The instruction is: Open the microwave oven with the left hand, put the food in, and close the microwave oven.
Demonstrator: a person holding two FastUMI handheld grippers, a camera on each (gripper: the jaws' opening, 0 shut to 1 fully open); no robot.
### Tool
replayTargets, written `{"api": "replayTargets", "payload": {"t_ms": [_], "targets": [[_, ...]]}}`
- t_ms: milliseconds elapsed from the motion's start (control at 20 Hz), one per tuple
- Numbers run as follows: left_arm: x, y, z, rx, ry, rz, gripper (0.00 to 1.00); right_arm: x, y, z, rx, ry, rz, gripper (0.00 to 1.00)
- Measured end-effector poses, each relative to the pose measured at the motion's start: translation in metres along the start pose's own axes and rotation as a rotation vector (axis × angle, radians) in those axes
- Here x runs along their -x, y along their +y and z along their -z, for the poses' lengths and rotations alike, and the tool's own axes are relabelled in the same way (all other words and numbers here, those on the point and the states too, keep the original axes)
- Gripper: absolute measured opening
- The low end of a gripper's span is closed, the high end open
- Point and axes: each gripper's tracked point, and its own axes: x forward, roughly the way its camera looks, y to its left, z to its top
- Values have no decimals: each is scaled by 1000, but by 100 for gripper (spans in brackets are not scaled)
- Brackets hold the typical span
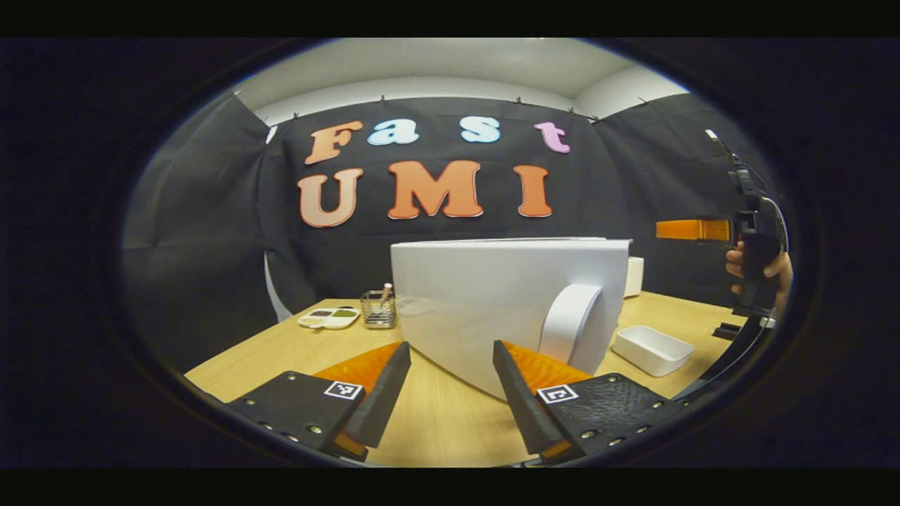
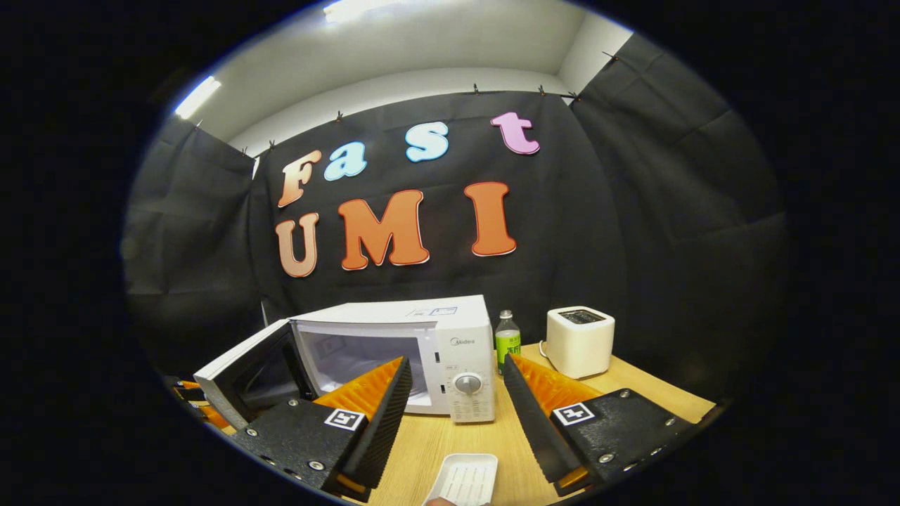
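Tongs both wide and empty: we see the microwave (image 2: pixel 394 351) door (image 1: pixel 506 309) swung open, food dish (image 2: pixel 464 479) on worktop (image 2: pixel 506 436) just below right tongs (image 2: pixel 450 407), nearer than left tongs (image 1: pixel 450 393), cavity straight ahead.

Microwave (image 2: pixel 422 351) cavity unobstructed behind open door (image 2: pixel 242 369)

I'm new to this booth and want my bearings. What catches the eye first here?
The white microwave at the table's middle, its door swung open to the left. Right of it stand a green bottle and a white toaster. A white dish lies near the right gripper, whose fingers are spread.
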Motion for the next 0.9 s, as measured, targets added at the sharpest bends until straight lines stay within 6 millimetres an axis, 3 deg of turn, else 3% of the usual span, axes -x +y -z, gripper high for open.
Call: {"api": "replayTargets", "payload": {"t_ms": [200,450,700,900], "targets": [[-25,-39,0,34,19,80,74,8,-31,1,-25,9,12,82],[-65,-75,5,93,55,148,72,8,-50,3,-16,20,2,82],[-108,-110,7,104,77,201,41,8,-61,-2,4,16,-6,82],[-130,-135,13,88,85,226,25,9,-76,-7,11,15,5,82]]}}
